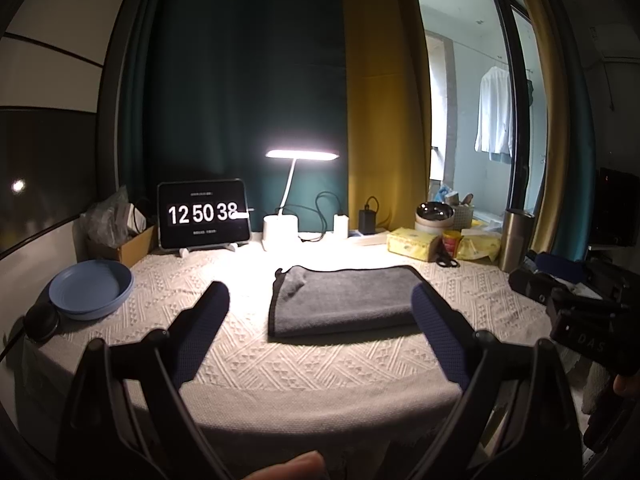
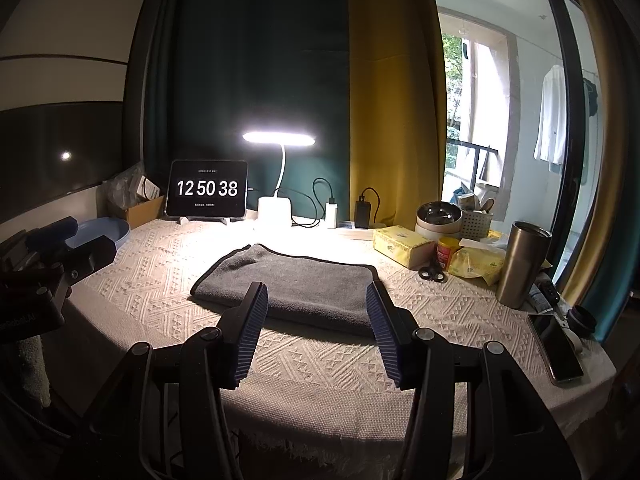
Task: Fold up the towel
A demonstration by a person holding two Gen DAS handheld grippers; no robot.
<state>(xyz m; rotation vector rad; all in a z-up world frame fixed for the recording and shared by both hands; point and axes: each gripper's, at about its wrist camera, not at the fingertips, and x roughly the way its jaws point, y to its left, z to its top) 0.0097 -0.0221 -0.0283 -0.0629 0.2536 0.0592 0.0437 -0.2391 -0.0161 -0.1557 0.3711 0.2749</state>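
A dark grey towel (image 1: 344, 300) lies folded into a flat rectangle in the middle of the table's cream woven cloth (image 1: 320, 364); its far left corner is turned over. It also shows in the right wrist view (image 2: 296, 284). My left gripper (image 1: 320, 300) is open and empty, held near the front edge, short of the towel. My right gripper (image 2: 316, 300) is open and empty, also just short of the towel's near edge. The left gripper shows at the left edge of the right wrist view (image 2: 68, 248), and the right gripper at the right edge of the left wrist view (image 1: 572, 304).
A blue bowl (image 1: 92, 290) sits at the left. A tablet clock (image 1: 204, 214), lit desk lamp (image 1: 280, 228) and chargers line the back. Tissue packs (image 2: 404, 246), scissors (image 2: 432, 272), a steel tumbler (image 2: 522, 264) and a phone (image 2: 554, 346) stand at the right.
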